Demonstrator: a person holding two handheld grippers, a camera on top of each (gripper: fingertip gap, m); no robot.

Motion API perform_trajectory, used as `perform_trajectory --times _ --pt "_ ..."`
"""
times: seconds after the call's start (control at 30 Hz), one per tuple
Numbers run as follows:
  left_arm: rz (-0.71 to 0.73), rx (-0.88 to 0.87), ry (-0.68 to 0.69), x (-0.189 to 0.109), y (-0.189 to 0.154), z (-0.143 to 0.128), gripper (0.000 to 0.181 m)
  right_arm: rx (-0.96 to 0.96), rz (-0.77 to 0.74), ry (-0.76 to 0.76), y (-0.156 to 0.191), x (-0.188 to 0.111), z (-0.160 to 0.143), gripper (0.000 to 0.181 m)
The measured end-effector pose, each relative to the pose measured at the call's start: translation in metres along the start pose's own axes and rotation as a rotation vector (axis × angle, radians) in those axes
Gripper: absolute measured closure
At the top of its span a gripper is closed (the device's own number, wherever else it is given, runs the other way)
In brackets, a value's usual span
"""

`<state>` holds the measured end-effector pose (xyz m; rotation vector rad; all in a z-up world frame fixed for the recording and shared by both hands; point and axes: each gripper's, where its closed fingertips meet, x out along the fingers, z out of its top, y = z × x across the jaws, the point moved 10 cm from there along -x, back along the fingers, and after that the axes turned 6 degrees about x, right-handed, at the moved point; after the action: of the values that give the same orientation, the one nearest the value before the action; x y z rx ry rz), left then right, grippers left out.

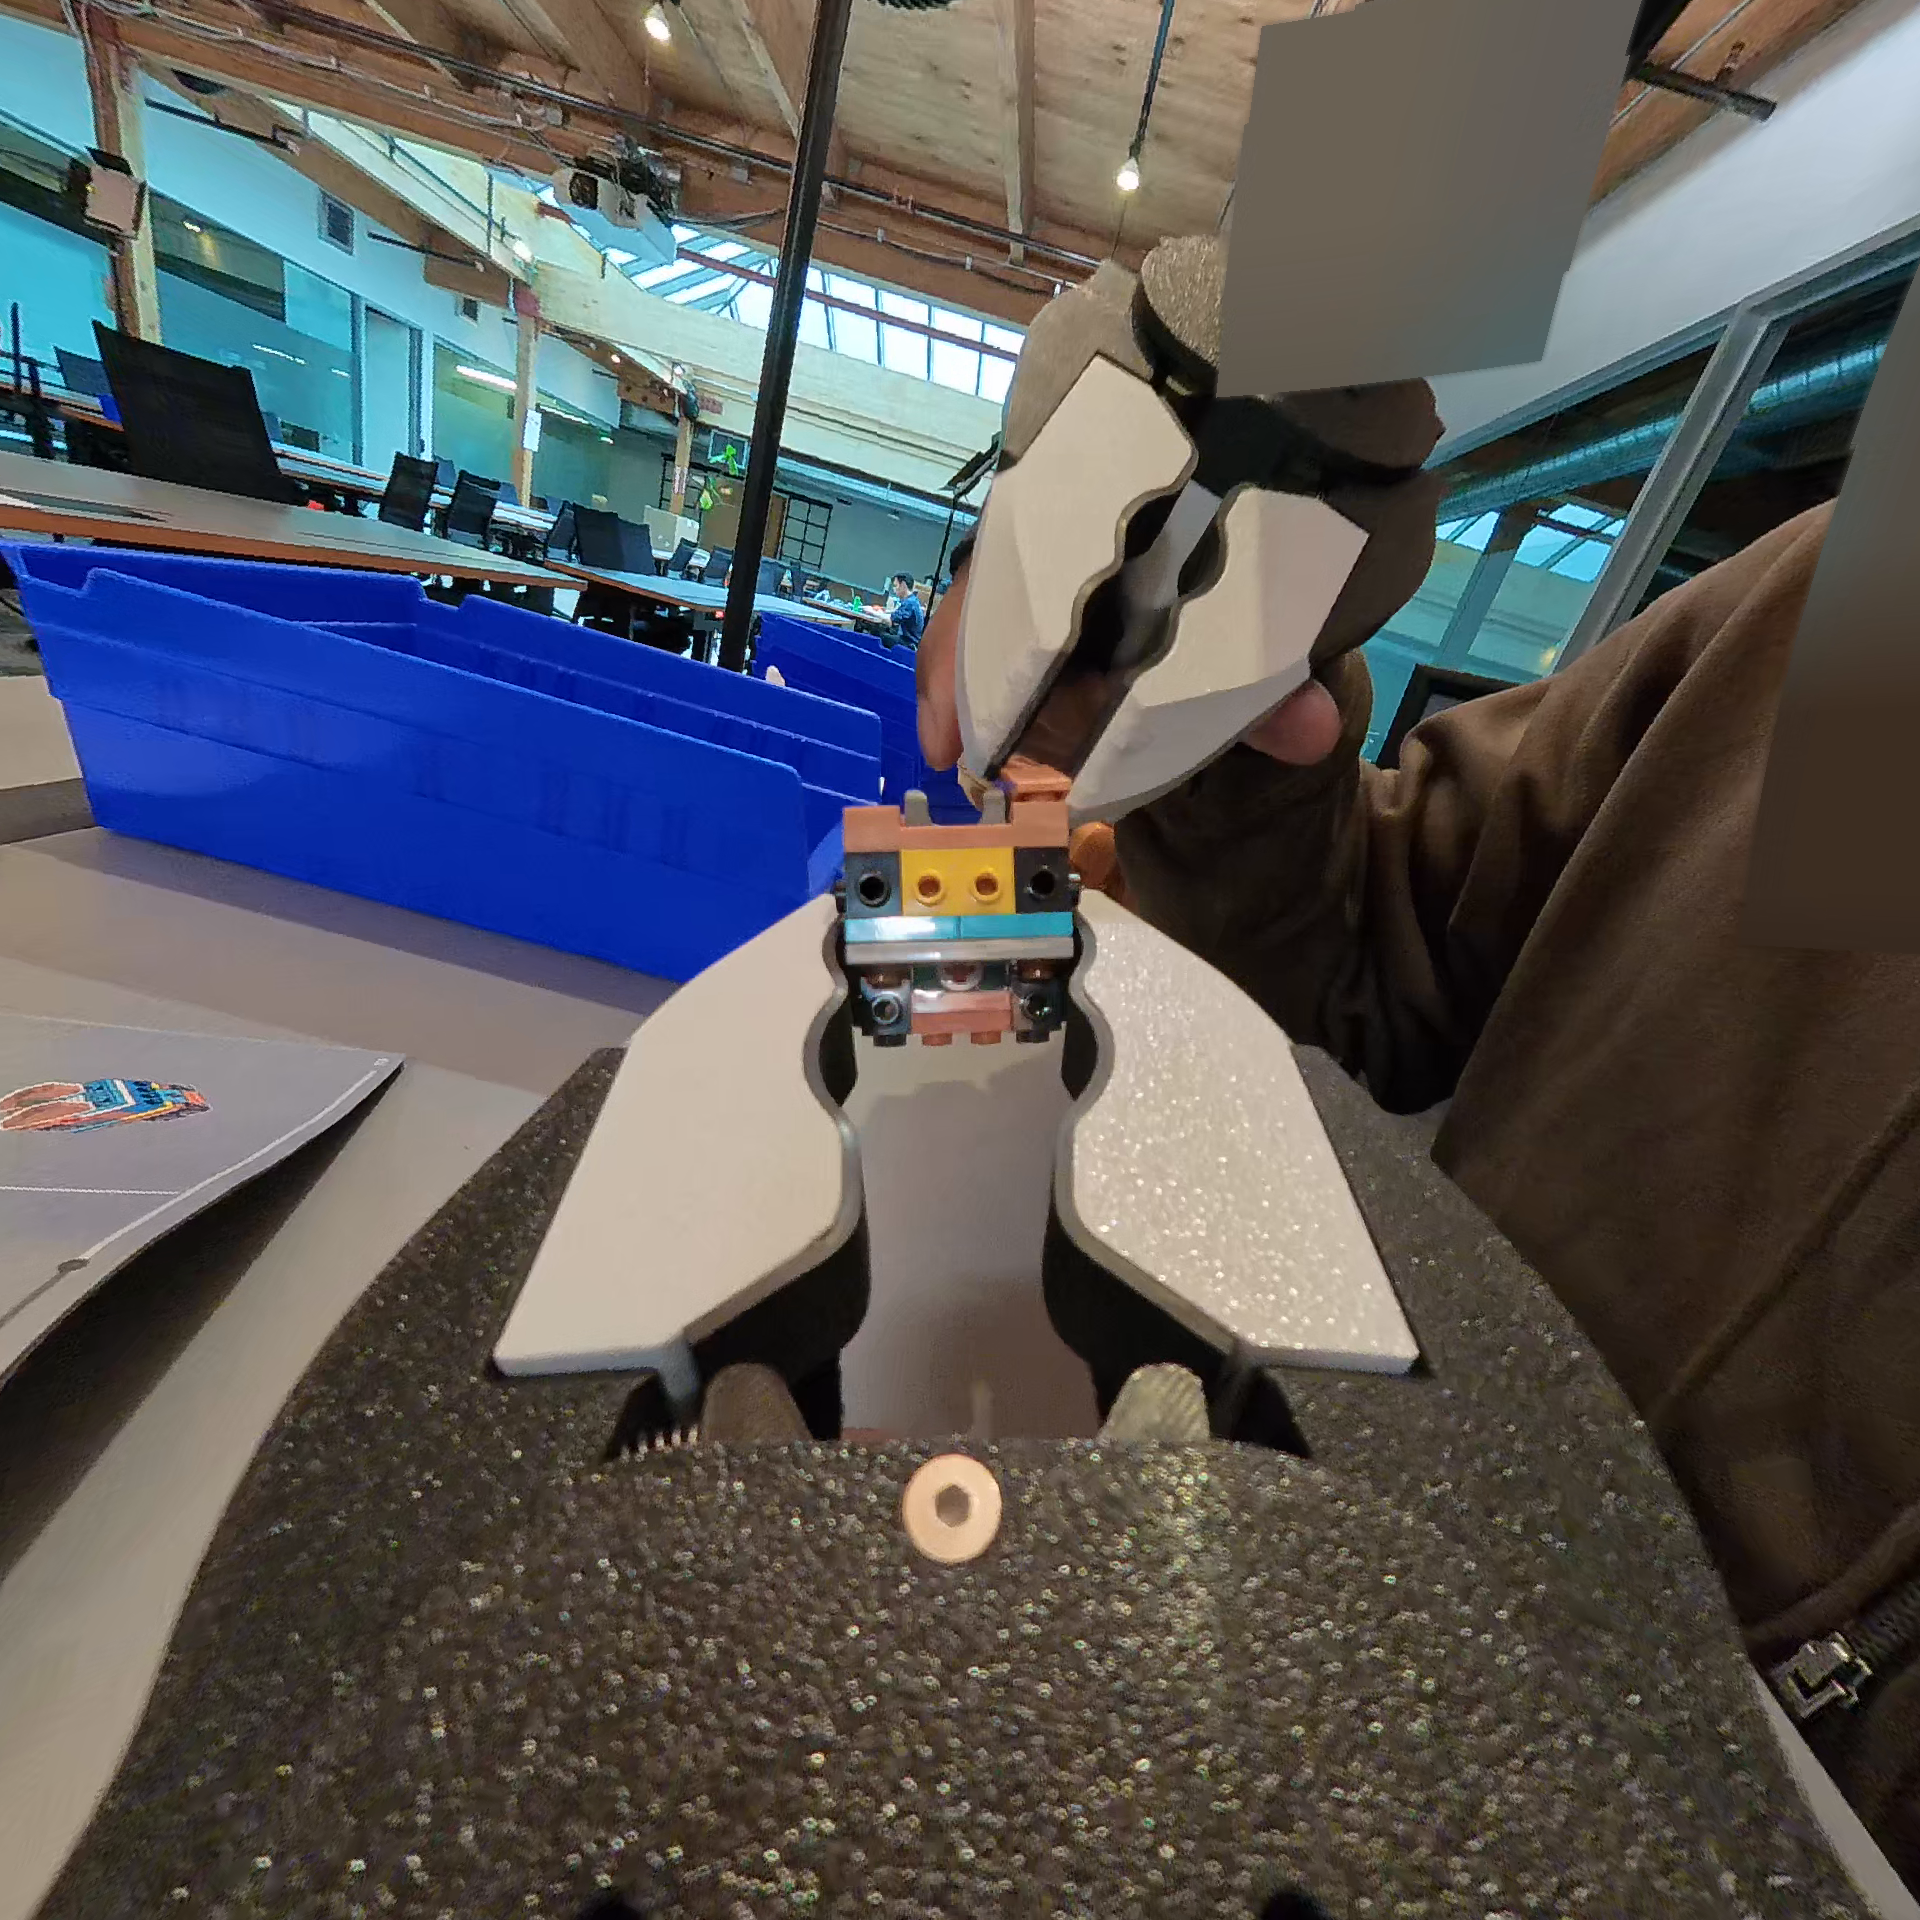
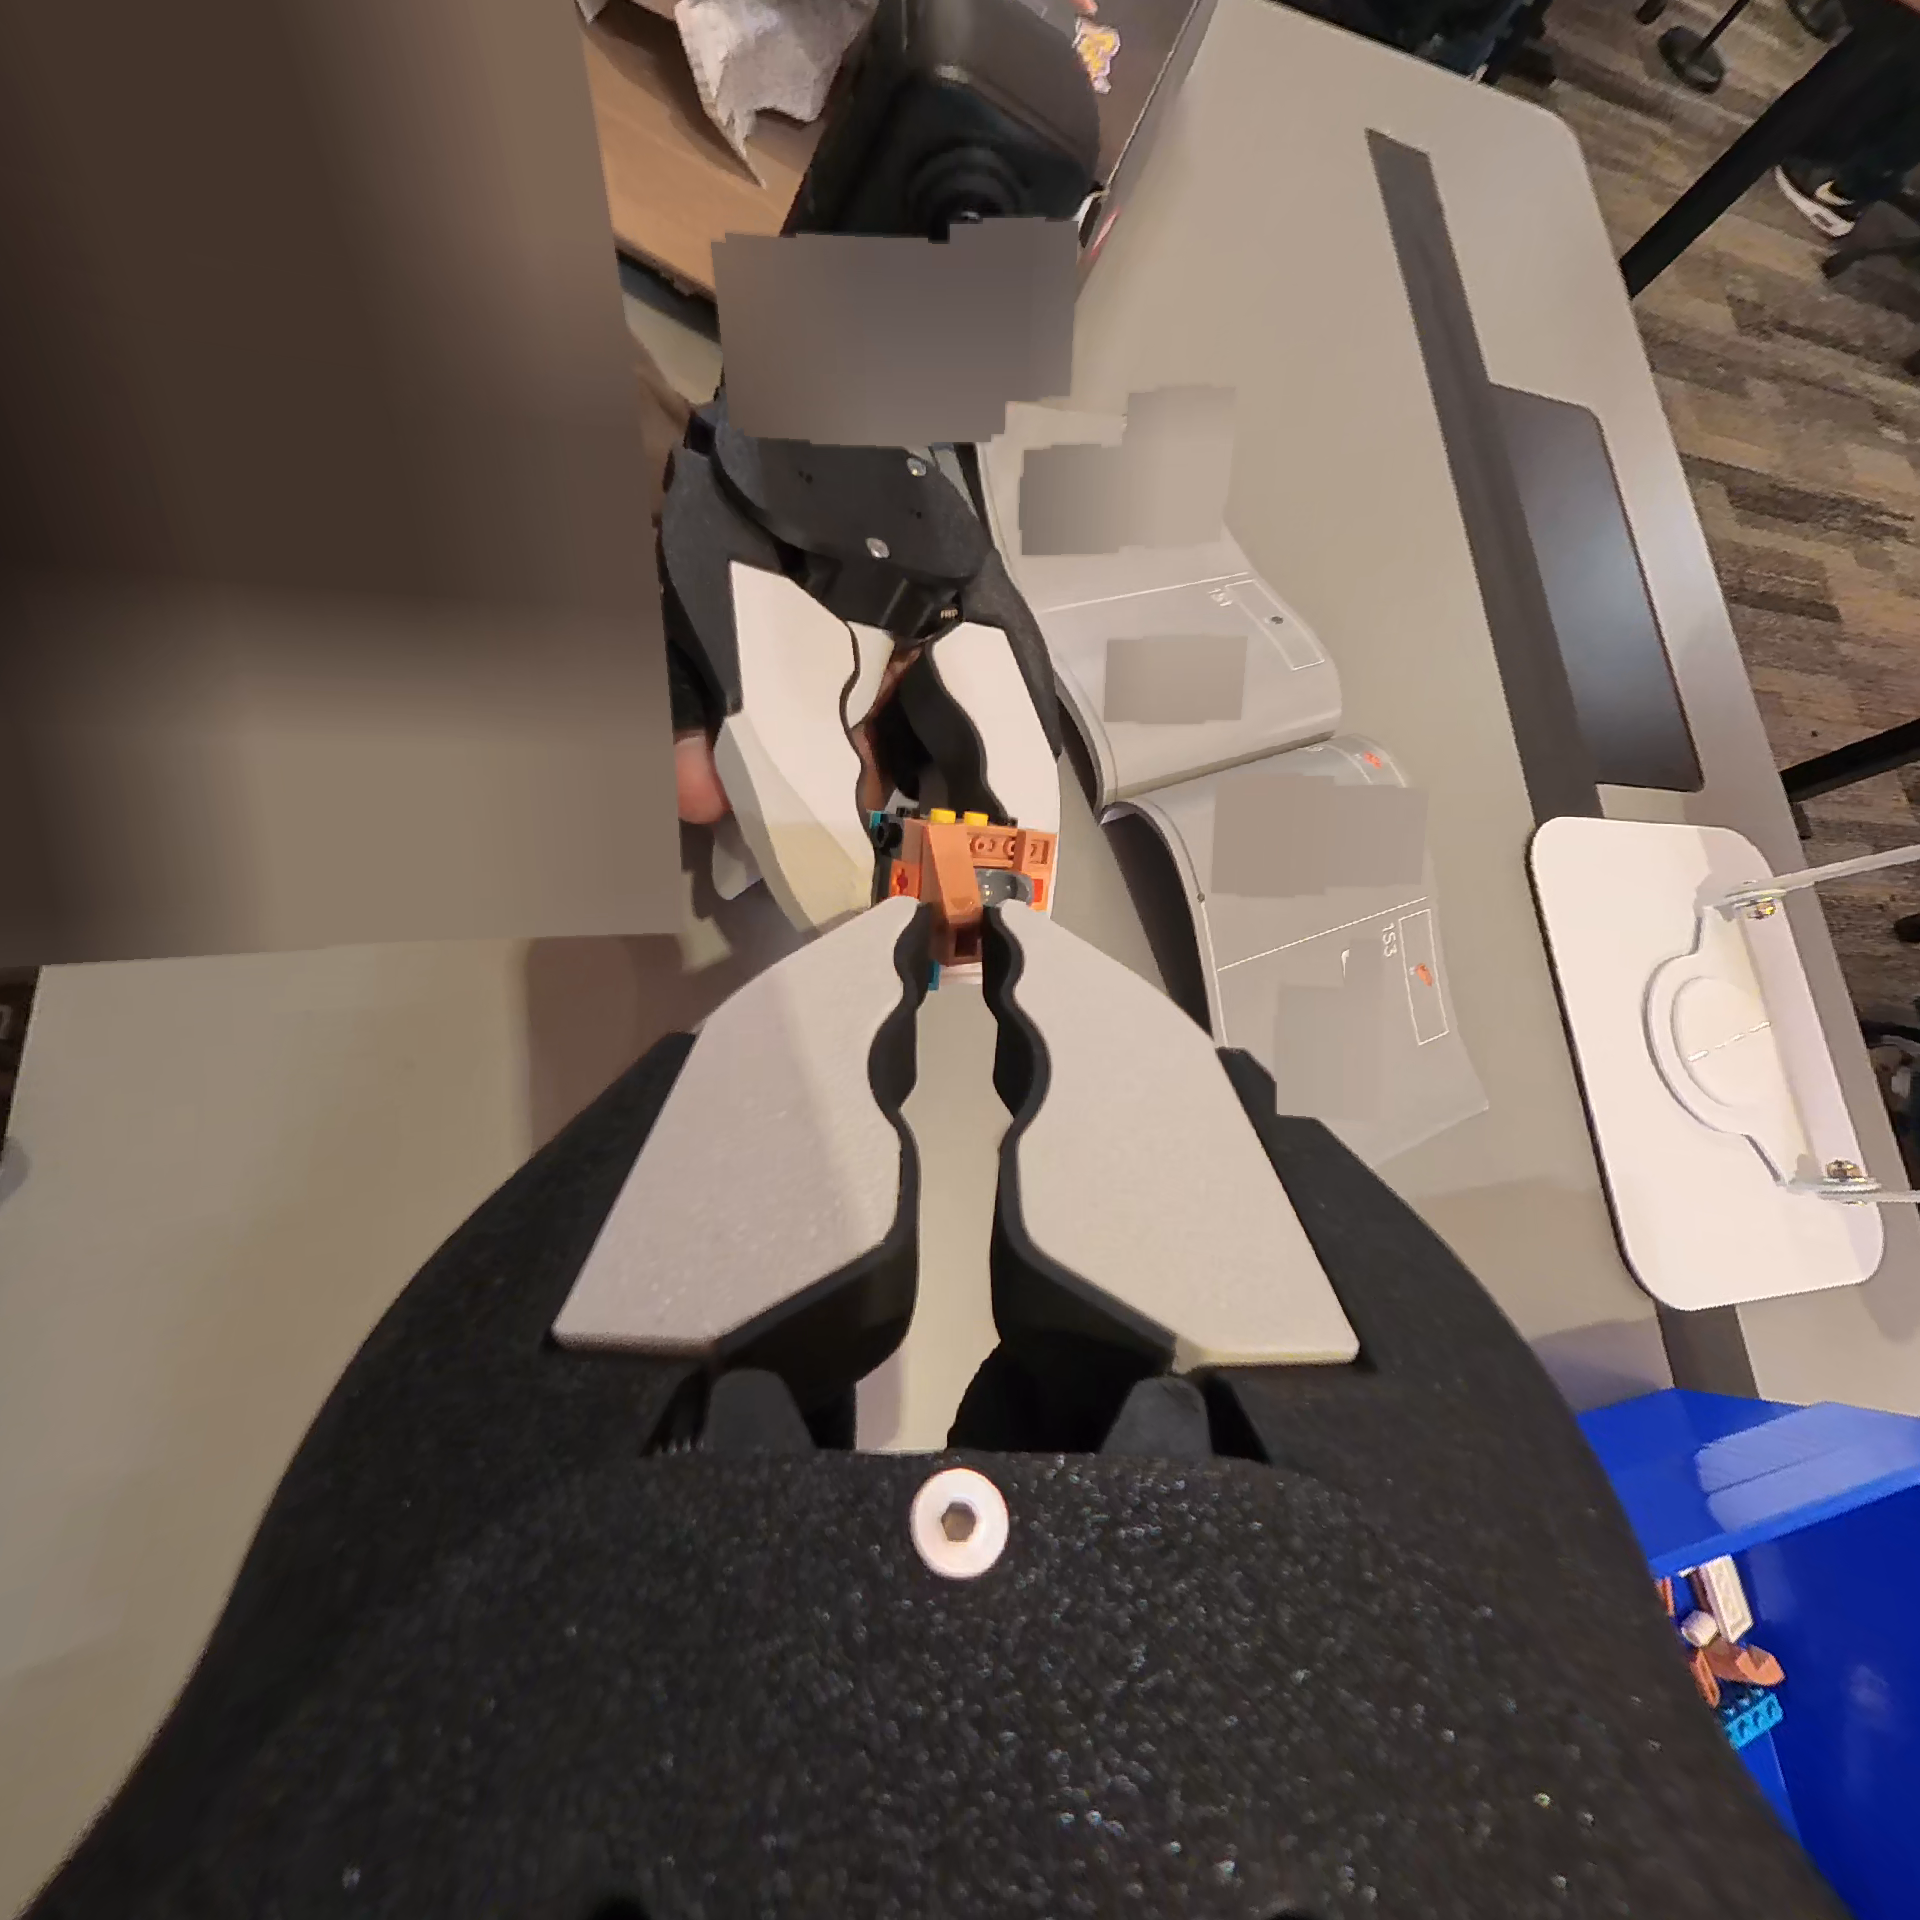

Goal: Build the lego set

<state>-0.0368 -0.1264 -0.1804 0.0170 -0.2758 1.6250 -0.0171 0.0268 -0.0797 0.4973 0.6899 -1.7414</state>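
While left gripper (image 1: 956,971) squeezes small blocky lego build of brown, yellow, teal bricks (image 1: 956,914), held up off grey table (image 2: 260,1143), right gripper (image 2: 951,935) pinches small brown sloped brick (image 2: 954,894) onto its top. Line up studs, push straight, keep build steady.

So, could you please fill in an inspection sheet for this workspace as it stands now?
Surface: grey table, mostly bare near the person.
Job's things: partly built lego model, brown, yellow and teal, held off the table; a small brown piece at its top; open instruction booklet; blue bin with loose pieces.
Clutter: white pad with a metal bracket; crumpled paper at the far end.
Grippers: left gripper shut on the lego model; right gripper shut on the small brown piece, at the model's top.
Cables: nothing seen.
Surroundings: open office with desks and chairs; a second blue bin.
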Motion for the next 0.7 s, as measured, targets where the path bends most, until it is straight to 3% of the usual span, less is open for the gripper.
perform_trajectory --times 0.4,0.7 --pt "0.001 0.027 0.070 0.0058 -0.0030 -0.0028 0.145 0.021 0.048 0.016 0.0004 0.0018 -0.0020 0.172" --pt "-0.001 0.013 0.037 0.0037 -0.0020 -0.0013 0.145 0.001 0.027 -0.015 0.0004 0.0016 -0.0001 0.171"
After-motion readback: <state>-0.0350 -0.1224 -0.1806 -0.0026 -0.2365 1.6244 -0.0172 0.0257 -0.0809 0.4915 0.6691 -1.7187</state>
